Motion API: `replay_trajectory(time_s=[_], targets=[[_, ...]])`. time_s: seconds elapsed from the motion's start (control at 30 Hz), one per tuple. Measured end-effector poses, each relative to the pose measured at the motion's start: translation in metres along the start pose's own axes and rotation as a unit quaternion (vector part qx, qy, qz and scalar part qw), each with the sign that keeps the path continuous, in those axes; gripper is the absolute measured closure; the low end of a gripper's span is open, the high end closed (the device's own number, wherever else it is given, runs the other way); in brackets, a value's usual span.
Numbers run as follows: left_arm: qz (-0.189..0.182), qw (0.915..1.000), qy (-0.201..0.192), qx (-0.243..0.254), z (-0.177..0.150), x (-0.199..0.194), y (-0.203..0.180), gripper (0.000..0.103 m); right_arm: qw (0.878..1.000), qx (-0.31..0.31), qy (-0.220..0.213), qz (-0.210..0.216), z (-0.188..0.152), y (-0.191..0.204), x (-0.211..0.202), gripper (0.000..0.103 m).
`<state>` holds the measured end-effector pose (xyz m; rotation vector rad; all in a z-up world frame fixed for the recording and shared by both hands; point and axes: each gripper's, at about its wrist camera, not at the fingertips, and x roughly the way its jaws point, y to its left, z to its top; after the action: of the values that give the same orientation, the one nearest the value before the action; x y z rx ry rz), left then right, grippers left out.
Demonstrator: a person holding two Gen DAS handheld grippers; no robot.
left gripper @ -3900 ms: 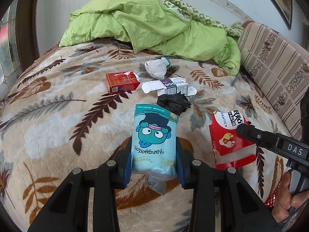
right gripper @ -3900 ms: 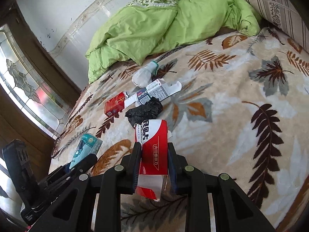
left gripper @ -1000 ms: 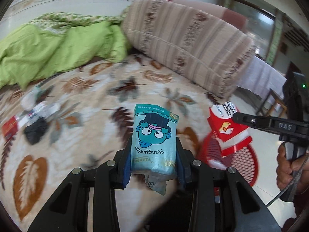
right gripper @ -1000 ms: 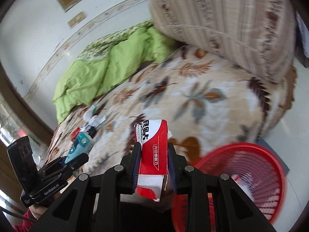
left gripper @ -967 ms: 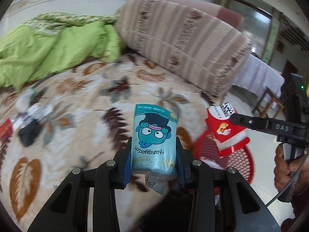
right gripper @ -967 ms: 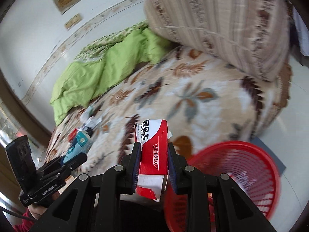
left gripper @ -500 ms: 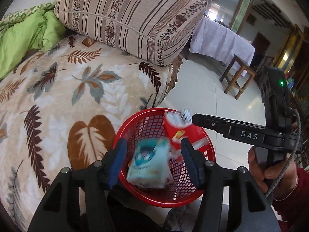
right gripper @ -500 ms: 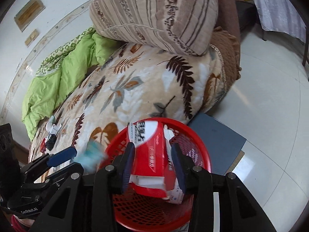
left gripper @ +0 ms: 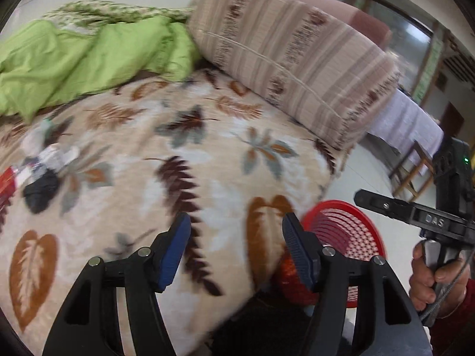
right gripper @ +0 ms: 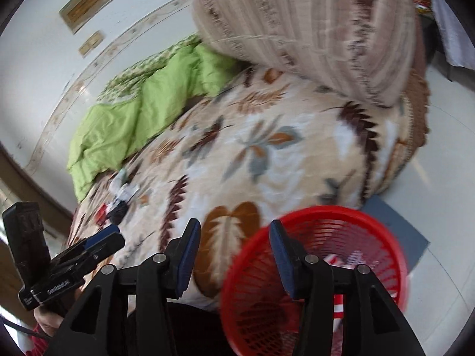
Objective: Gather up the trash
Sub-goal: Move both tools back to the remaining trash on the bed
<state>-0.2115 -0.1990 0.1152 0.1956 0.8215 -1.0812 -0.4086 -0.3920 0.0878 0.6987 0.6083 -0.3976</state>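
- Left wrist view: the left gripper (left gripper: 236, 249) is spread wide, holding nothing, above a leaf-patterned blanket (left gripper: 207, 160). Blurred trash, including a black bag (left gripper: 40, 188), lies far left on the blanket. A red basket (left gripper: 347, 231) sits beside the bed.
- Right wrist view: the right gripper (right gripper: 234, 255) is also wide apart and empty, over the basket's (right gripper: 311, 216) rim; red-and-white packaging (right gripper: 341, 302) lies inside it.
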Motion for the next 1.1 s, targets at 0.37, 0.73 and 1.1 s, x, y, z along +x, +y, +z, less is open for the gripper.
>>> replay_trajectory(time_s=[0.37,0.73,1.1], targets=[[0.142,0.9843,-0.037,-0.099,0.003,-0.026,0.16,0.027,0.991,-0.087,0.069,0.073,0.007,0.124,0.101,0.047],[0.188,0.9703,-0.004,-0.153,0.017,0.028,0.266,0.027,0.982,-0.113,0.103,0.114,0.019,0.182,0.164,0.047],[0.215,0.9655,-0.008,-0.146,0.011,0.038,0.263,0.047,0.978,-0.12,0.125,0.117,0.046,0.208,0.213,0.047]])
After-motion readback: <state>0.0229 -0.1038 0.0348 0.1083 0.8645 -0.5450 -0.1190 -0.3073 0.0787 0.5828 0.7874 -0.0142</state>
